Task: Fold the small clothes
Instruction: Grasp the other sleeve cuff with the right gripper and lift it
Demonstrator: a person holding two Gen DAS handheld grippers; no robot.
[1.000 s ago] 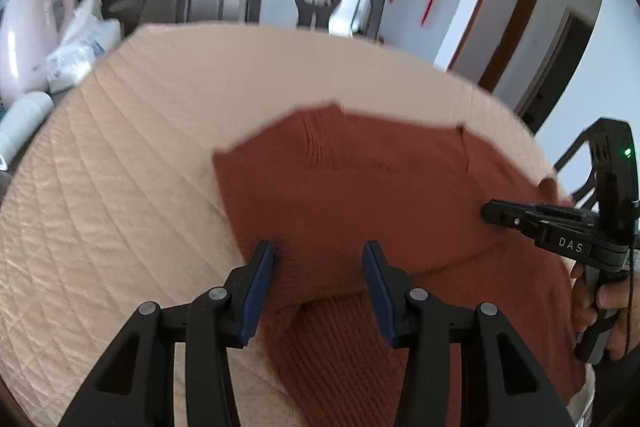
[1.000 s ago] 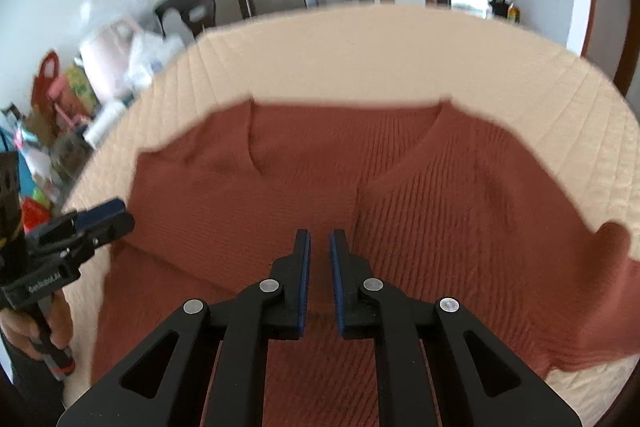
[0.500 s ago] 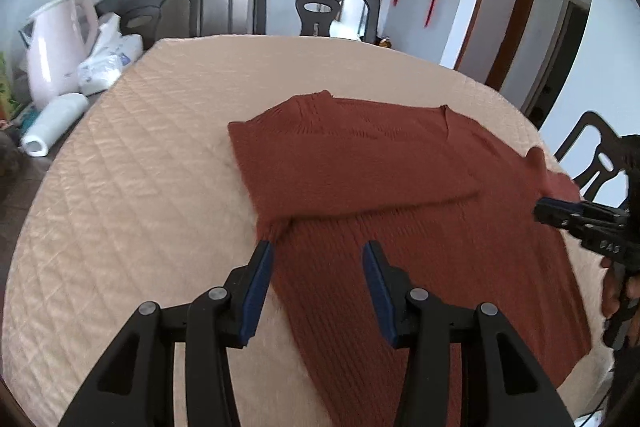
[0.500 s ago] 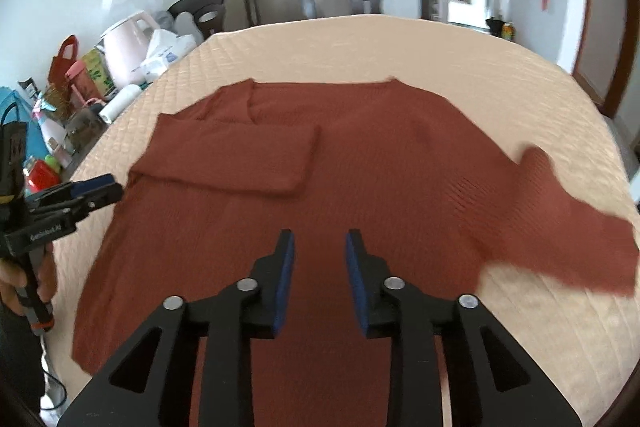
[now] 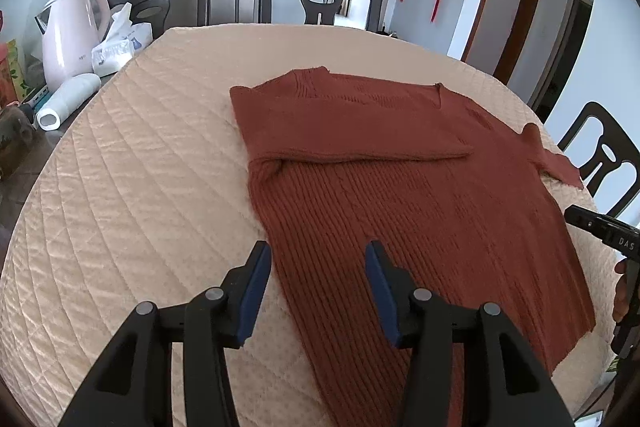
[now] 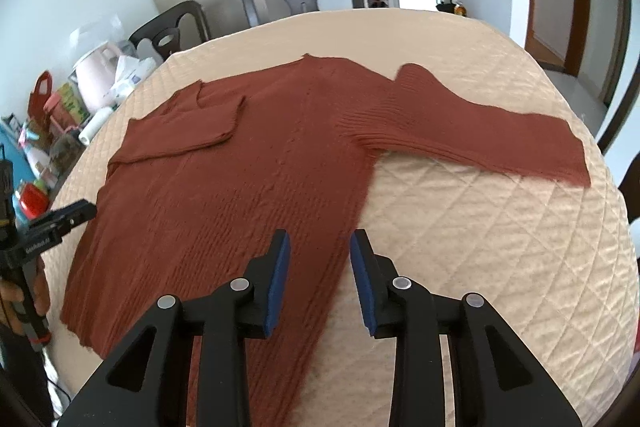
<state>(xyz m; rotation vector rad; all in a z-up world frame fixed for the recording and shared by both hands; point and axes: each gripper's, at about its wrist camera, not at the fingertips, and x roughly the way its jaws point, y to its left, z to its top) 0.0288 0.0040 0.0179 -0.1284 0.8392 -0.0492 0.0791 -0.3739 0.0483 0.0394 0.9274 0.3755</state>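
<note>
Left wrist view: the rust sweater [image 5: 400, 195] lies flat on the quilted table cover [image 5: 140, 187]. One sleeve [image 5: 352, 131] is already folded across the chest, below the collar. The left gripper [image 5: 318, 279] hangs above the sweater's near side edge, jaws opening, nothing between them.

Right wrist view: the other sleeve [image 6: 480, 135] lies stretched out from the sweater's body onto the cover, not yet folded. The right gripper [image 6: 320, 277] hovers over the sweater's opposite side edge, jaws opening and empty. Judged remaining: second sleeve, then the body folds.
</note>
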